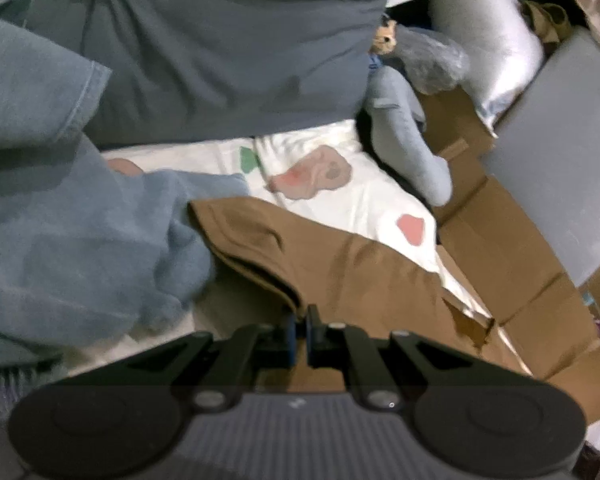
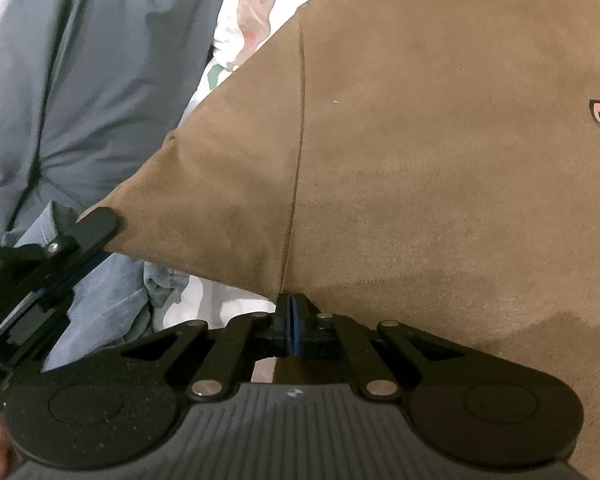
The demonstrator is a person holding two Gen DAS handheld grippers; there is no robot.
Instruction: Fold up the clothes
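A brown shirt (image 2: 420,160) fills the right wrist view, with a seam running down it and a small print at its right edge. My right gripper (image 2: 292,312) is shut on the shirt's lower edge, right at the seam. The left gripper (image 2: 100,224) comes in from the left and pinches the tip of the brown sleeve. In the left wrist view the brown shirt (image 1: 340,264) lies folded over the sheet, and my left gripper (image 1: 299,320) is shut on its near edge.
A dark grey garment (image 1: 220,48) lies at the back and a fluffy blue garment (image 1: 68,240) at the left. They rest on a white patterned sheet (image 1: 340,200). Cardboard boxes (image 1: 512,248), a grey box and a silver pillow (image 1: 496,40) are on the right.
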